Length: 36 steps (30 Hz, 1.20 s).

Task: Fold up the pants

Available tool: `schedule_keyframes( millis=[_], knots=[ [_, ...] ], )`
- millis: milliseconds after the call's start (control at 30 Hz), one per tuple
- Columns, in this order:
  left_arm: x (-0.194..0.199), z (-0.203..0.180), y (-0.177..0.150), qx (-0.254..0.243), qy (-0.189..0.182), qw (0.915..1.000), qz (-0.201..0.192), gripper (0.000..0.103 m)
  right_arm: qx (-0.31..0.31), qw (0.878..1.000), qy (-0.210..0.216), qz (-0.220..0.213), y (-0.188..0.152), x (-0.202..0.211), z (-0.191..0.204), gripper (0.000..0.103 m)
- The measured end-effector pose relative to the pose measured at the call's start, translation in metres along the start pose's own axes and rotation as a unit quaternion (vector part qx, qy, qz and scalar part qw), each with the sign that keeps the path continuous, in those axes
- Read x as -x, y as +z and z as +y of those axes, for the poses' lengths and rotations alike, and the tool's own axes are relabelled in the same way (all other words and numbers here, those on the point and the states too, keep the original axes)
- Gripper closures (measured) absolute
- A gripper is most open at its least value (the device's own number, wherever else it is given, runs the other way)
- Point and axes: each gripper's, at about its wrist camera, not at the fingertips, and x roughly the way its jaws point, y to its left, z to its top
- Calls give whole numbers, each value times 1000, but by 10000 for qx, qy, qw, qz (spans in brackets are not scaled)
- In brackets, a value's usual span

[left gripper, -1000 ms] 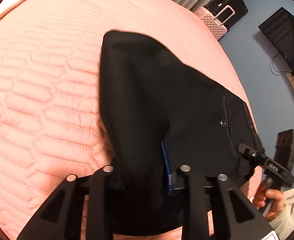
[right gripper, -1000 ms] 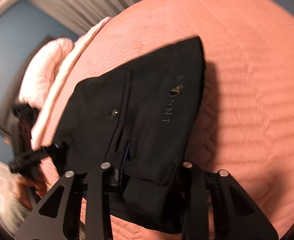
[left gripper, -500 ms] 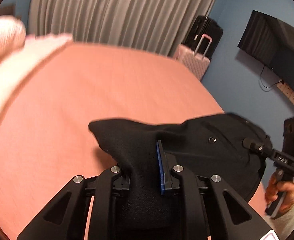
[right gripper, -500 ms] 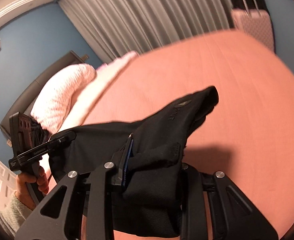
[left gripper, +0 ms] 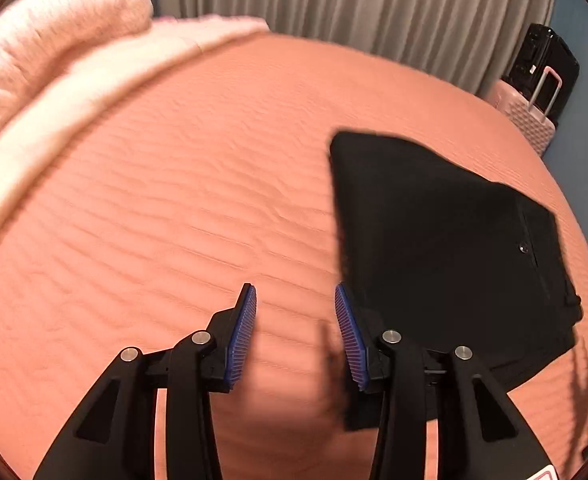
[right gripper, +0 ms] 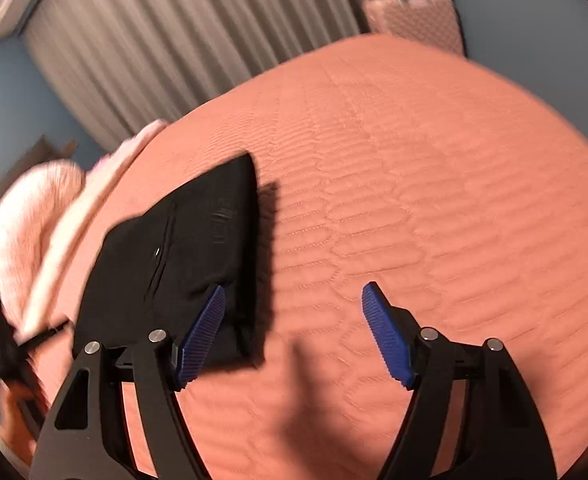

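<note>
Over on the far left, the pale pink pillow [left gripper: 50, 40] and the lighter blanket strip [left gripper: 106, 92] run along the head of the bed [left gripper: 174, 208], with the curtain [left gripper: 354, 4] behind. Plenty of open salmon quilt here, nothing lying on it.

Now the left gripper [left gripper: 296, 320]: jaws parted to a moderate gap, blue pads showing, holding nothing, only bare quilt between them. The black pants [left gripper: 446, 256] lie just to its right, folded into a compact flat slab on the bed. From this view the near left edge of the slab runs right alongside the right-hand finger; whether it touches I cannot tell. The long axis runs away from the camera, tapering to a far corner, with the buttoned pocket on the right half.

On to the right wrist view. Here the pants [right gripper: 182, 256] sit to the left, and the right gripper [right gripper: 294, 320] stands wide open, wider than the left, empty too. Its left finger overlaps the near right corner of the slab. To its right, a broad sweep of open bed, and the pink suitcase [right gripper: 414, 20] beyond the far edge.

So the bundle lies between the two grippers, each beside a near corner. It looks folded already; any further fold would likely go from the near edge toward the far one, where there is room.
</note>
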Motion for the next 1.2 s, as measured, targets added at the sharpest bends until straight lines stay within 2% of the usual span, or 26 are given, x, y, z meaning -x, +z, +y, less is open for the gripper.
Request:
schedule_keyframes(
  millis=[33, 100, 200, 267, 333, 367, 400, 433, 500, 533, 567, 600, 667, 733, 767, 800, 900, 1033, 1200],
  knots=[
    [12, -6, 2, -85, -85, 9998, -152, 62, 227, 9997, 42, -37, 8, -1, 12, 32],
    [25, -25, 13, -227, -352, 9989, -214, 61, 439, 9987, 245, -12, 26, -10, 36, 32],
    [30, -76, 26, -731, -598, 9951, -301, 45, 927, 9941, 545, -153, 47, -29, 85, 32],
    [20, -115, 28, -1258, -330, 9908, -362, 25, 1460, 9872, 573, 295, 48, -64, 112, 33],
    [-13, -130, 22, -1529, -109, 9882, -25, 25, 1609, 9825, 250, 910, 35, -104, 111, 33],
    [-38, -129, 11, -1565, -27, 9868, 408, 23, 1605, 9812, 235, 1048, 25, -121, 101, 33],
    [-48, -122, 5, -1430, -162, 9883, 501, 22, 1495, 9842, 410, 854, 24, -118, 94, 33],
    [-41, -109, 6, -1066, -472, 9927, 295, 23, 1382, 9857, 481, 839, 29, -107, 88, 34],
    [-29, -92, 15, -706, -608, 9949, 382, 24, 1185, 9887, 556, 733, 38, -85, 76, 33],
    [-16, -77, 20, -451, -805, 9953, 278, 24, 1065, 9905, 632, 605, 42, -74, 66, 29],
    [-6, -63, 21, -264, -913, 9954, 149, 24, 864, 9927, 669, 518, 45, -66, 49, 20],
    [-2, -52, 21, -168, -887, 9959, 112, 24, 665, 9938, 676, 580, 47, -66, 34, 17],
    [-3, -33, 20, 24, -848, 9957, 374, 24, 292, 9930, 735, 871, 44, -78, 10, 16],
    [-6, -17, 10, 309, -1007, 9927, 588, 24, -31, 9901, 909, 1069, 40, -89, -3, 16],
    [-9, -13, 2, 480, -1230, 9885, 736, 24, -228, 9871, 1126, 1118, 29, -93, -8, 15],
    [-12, -11, -4, 560, -1382, 9854, 815, 24, -295, 9876, 1186, 988, 26, -92, -9, 15],
    [-7, -19, -18, 348, -1337, 9888, 562, 21, -460, 9855, 1386, 866, 18, -87, -10, 15],
    [-24, -32, -9, 466, -1399, 9875, 556, 18, -644, 9783, 1733, 937, 19, -100, 1, 15],
    [-42, -28, -6, 615, -1559, 9842, 565, 16, -311, 9796, 1700, 1024, 16, -111, 37, 15]
  ],
)
